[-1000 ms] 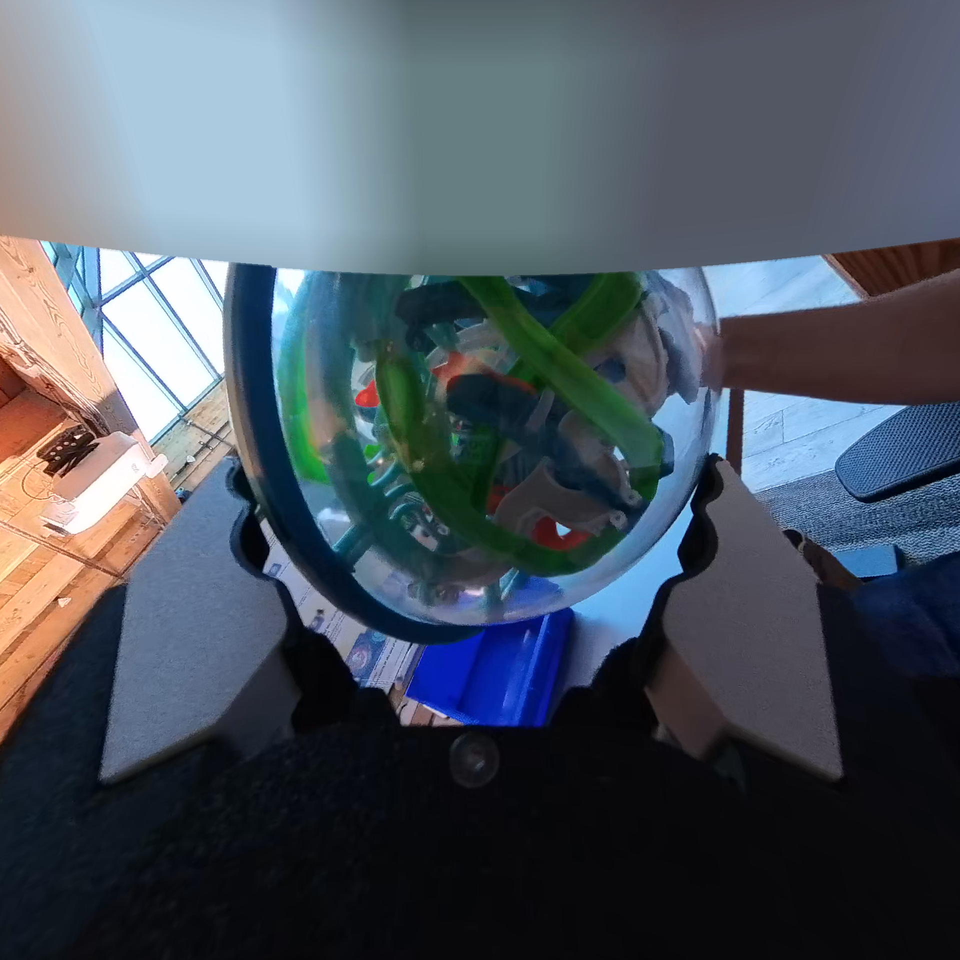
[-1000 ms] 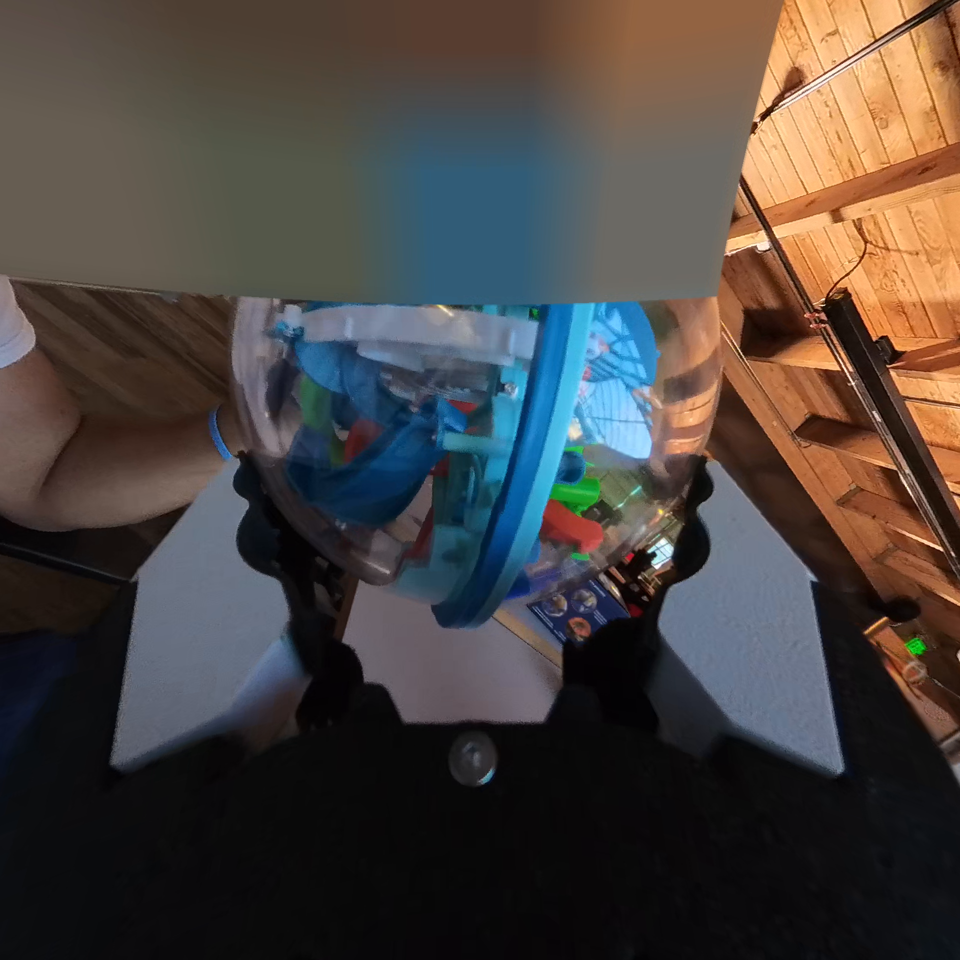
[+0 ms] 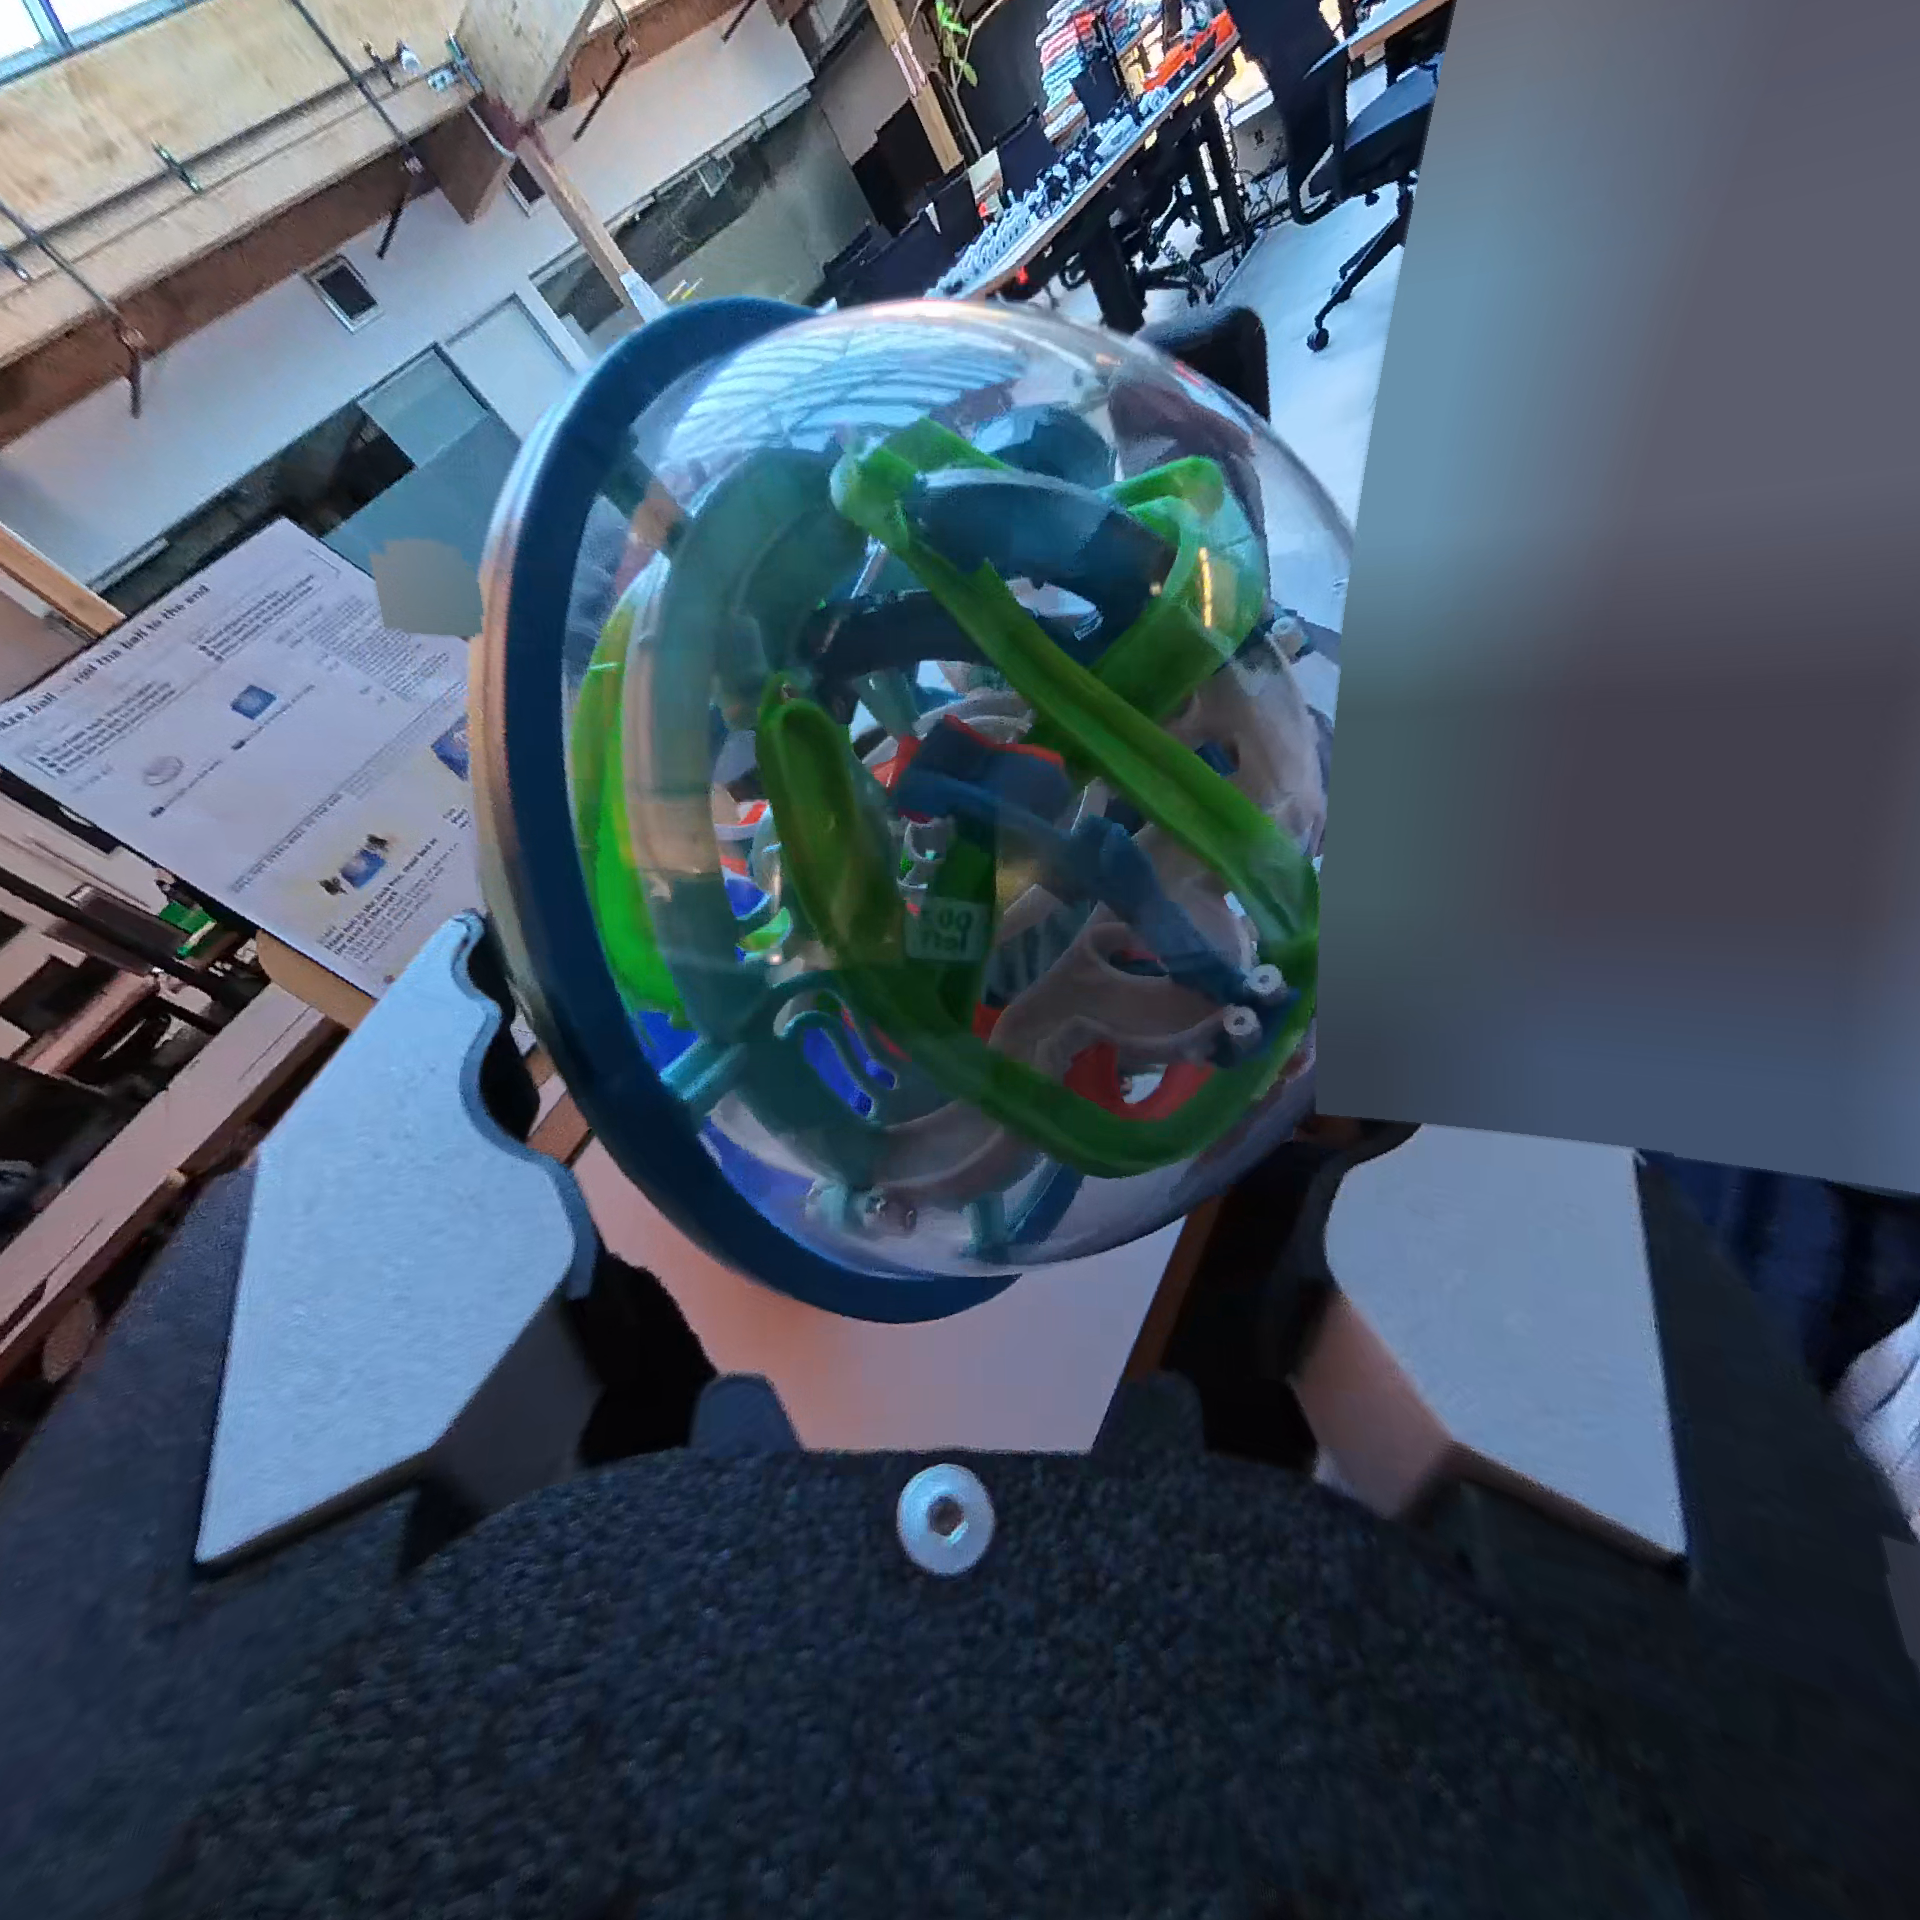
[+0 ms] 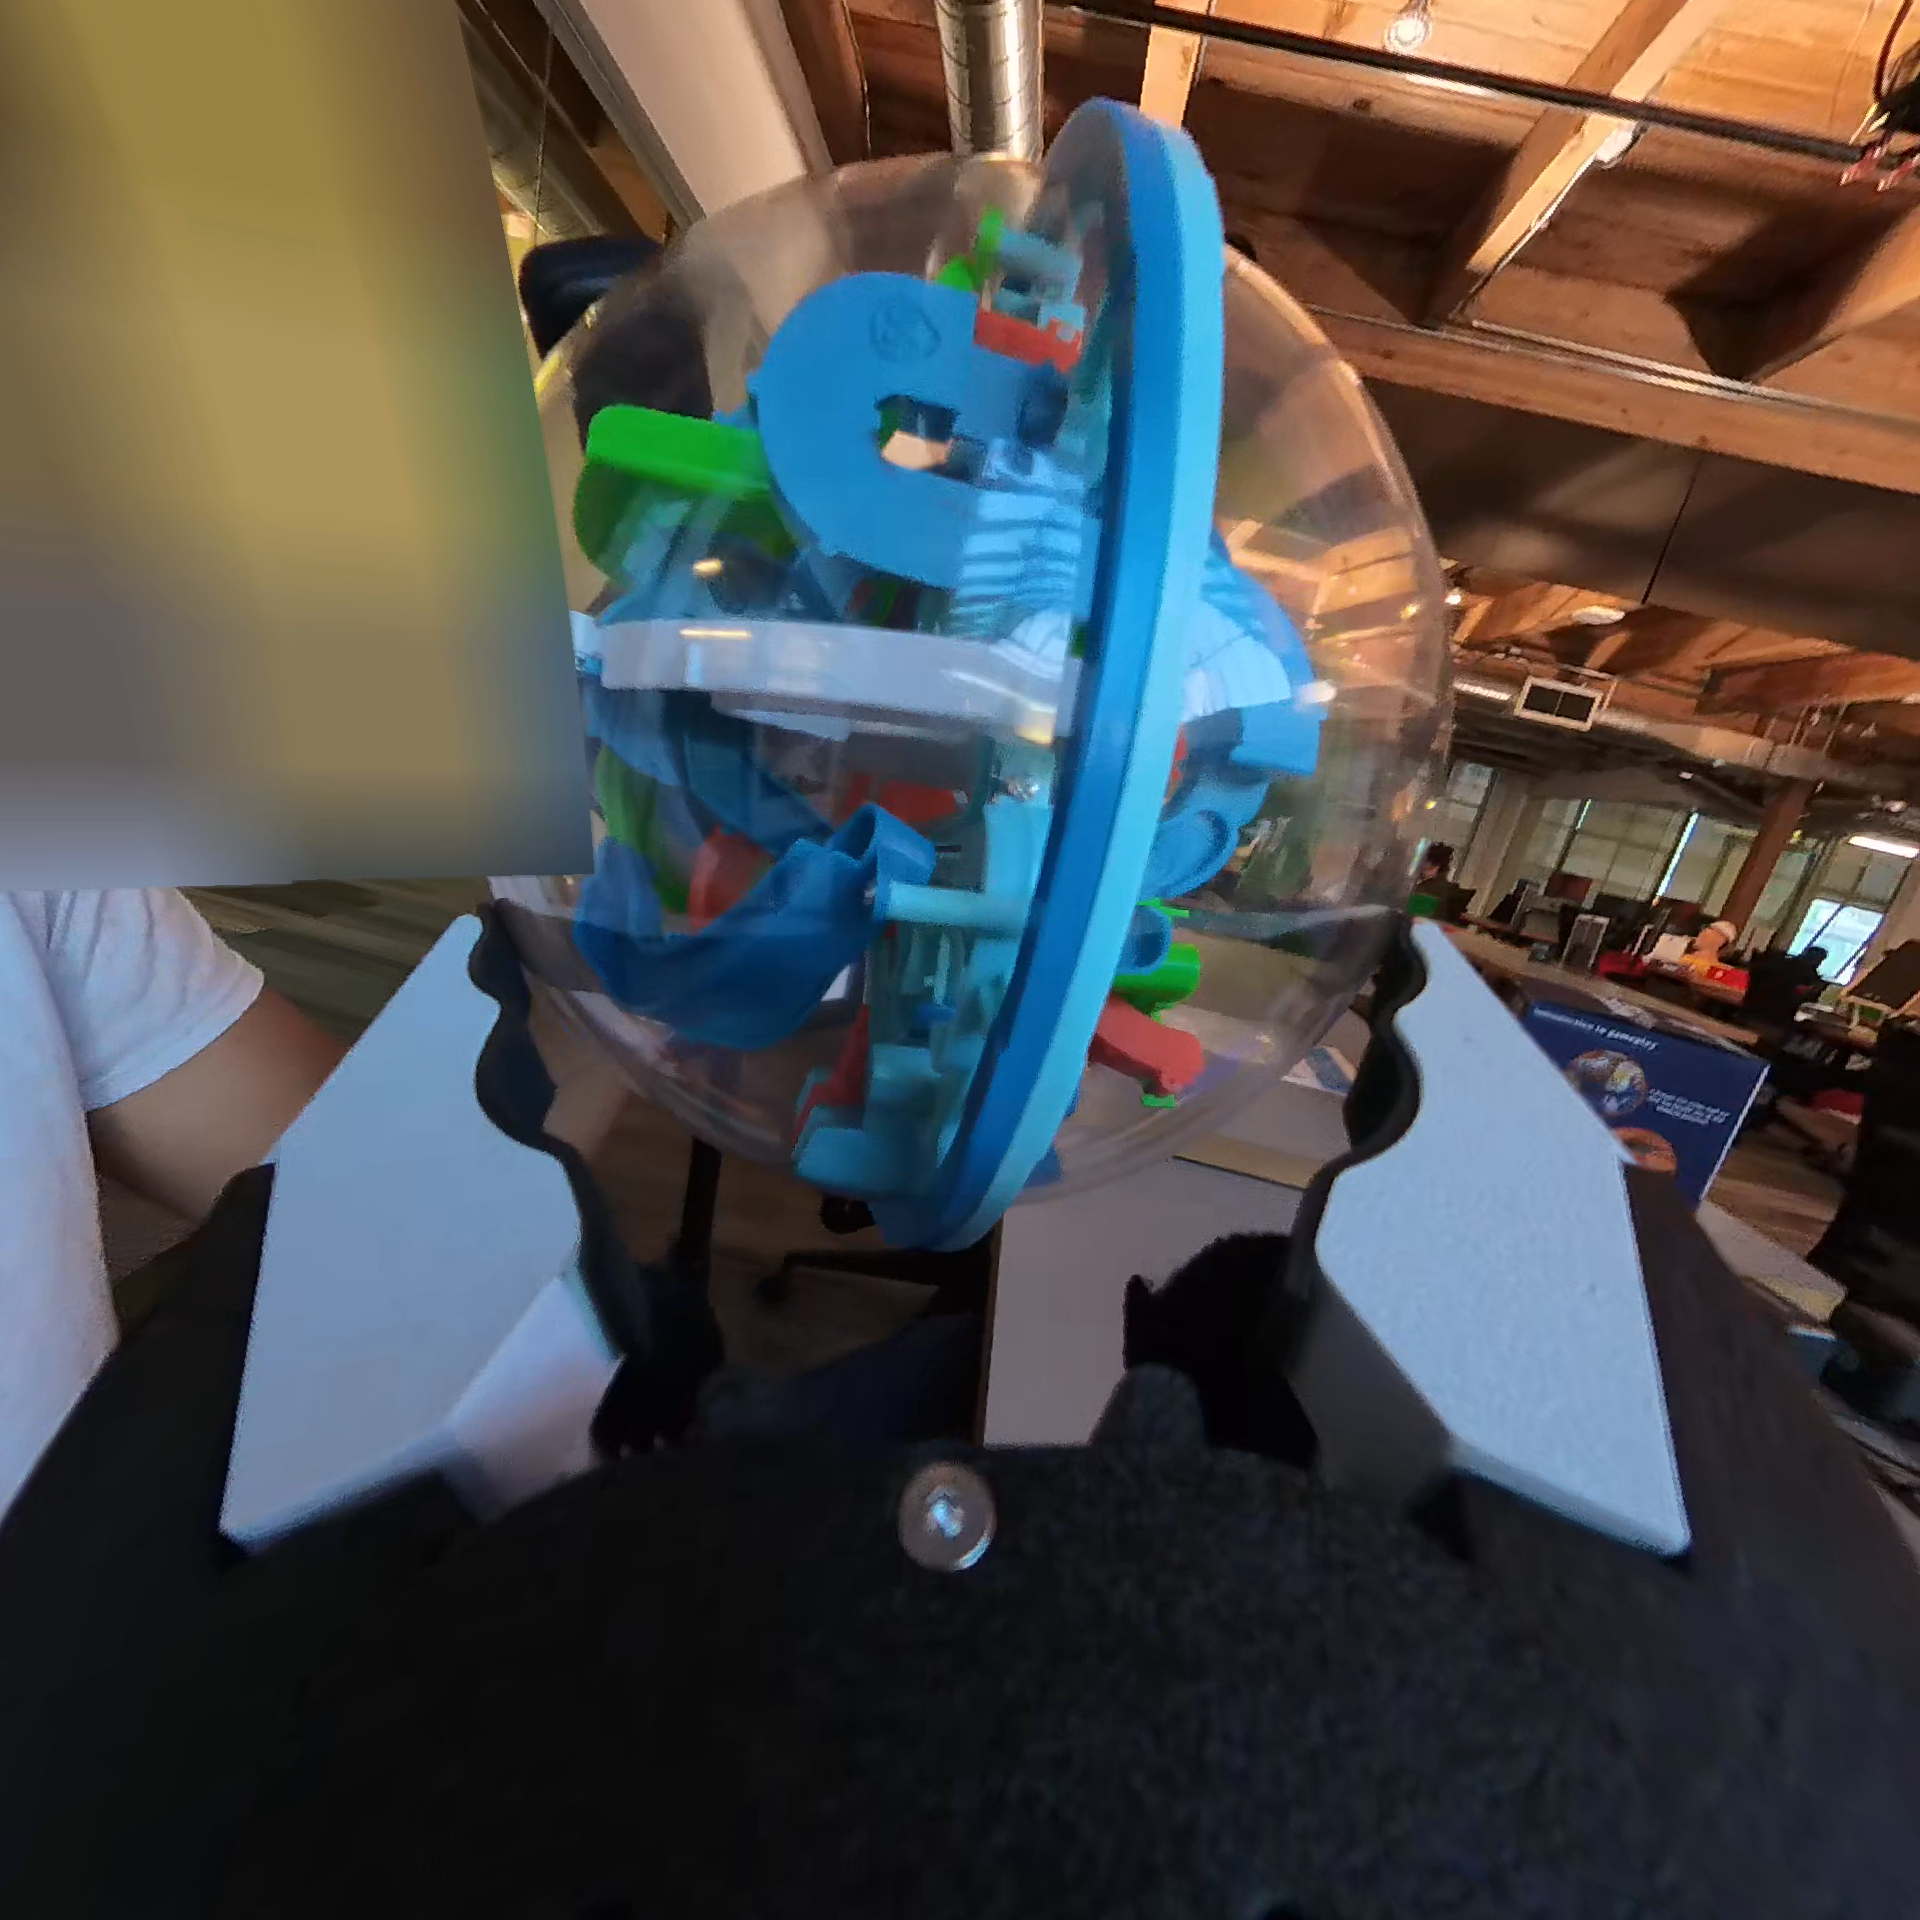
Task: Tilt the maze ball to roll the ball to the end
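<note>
One maze ball [image 3: 914,790] is in view, a clear plastic sphere with a blue ring around its middle and green, blue, red and white tracks inside. Two grippers hold it between them, lifted in the air above a desk [image 3: 935,1351] whose pale top shows below it.

In the left wrist view, the left gripper [image 3: 914,1081] is spread wide. Its left finger [image 3: 416,1174] touches the blue ring at the sphere's lower left. The right finger is partly hidden by a blur patch, so contact on that side cannot be confirmed. The sphere sits between and above the fingertips.

In the right wrist view, the right gripper [image 4: 940,1029] is also spread wide, grasping the maze ball [image 4: 997,665]. Both of its fingers [image 4: 436,1164] press the clear shell low on opposite sides, and the blue ring runs nearly upright, tilted slightly, between them.

The small rolling ball inside cannot be made out.

Behind the sphere stand one printed instruction sheet [image 3: 249,748] and one dark blue box [image 4: 1642,1091]. A person's arm in a white sleeve [image 4: 114,997] shows at the left.
</note>
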{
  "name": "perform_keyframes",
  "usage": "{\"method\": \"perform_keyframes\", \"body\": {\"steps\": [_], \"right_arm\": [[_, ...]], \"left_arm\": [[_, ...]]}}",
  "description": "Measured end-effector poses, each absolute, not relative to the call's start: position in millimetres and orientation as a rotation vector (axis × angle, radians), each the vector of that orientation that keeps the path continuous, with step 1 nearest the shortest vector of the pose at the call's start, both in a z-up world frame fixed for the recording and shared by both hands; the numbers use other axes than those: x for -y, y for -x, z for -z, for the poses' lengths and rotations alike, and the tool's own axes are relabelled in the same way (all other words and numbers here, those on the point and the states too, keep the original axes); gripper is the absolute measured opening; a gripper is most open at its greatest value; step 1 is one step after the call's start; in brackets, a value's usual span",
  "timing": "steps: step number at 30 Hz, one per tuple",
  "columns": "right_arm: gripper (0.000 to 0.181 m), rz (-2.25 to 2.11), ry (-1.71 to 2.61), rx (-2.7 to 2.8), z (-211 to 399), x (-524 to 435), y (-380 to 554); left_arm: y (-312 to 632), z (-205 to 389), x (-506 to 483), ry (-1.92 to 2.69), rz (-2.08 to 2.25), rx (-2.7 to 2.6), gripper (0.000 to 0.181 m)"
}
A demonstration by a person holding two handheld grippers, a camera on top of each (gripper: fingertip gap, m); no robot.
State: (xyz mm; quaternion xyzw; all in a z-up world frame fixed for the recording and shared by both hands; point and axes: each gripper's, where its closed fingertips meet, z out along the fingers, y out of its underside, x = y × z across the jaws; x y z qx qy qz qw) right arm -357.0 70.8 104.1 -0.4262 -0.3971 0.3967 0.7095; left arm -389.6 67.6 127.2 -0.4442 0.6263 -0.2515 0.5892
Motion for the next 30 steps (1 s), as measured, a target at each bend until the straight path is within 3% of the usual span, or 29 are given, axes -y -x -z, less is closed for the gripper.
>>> {"method": "perform_keyframes", "body": {"steps": [1, 17, 30], "right_arm": [[0.154, -0.889, 0.954, 0.883, -101.6, -72.2, 358.1], [0.154, -0.662, 0.834, 1.039, -106.6, -47.1, 367.5], [0.154, -0.820, 0.935, 0.967, -100.9, -59.2, 370.8]], "left_arm": [[389.8, -126.8, -68.1, 1.033, 0.584, -1.460, 0.158], [396.2, -140.2, -26.6, 0.692, 0.421, -1.490, 0.158], [397.1, -139.0, -43.9, 0.858, 0.528, -1.470, 0.159]]}}
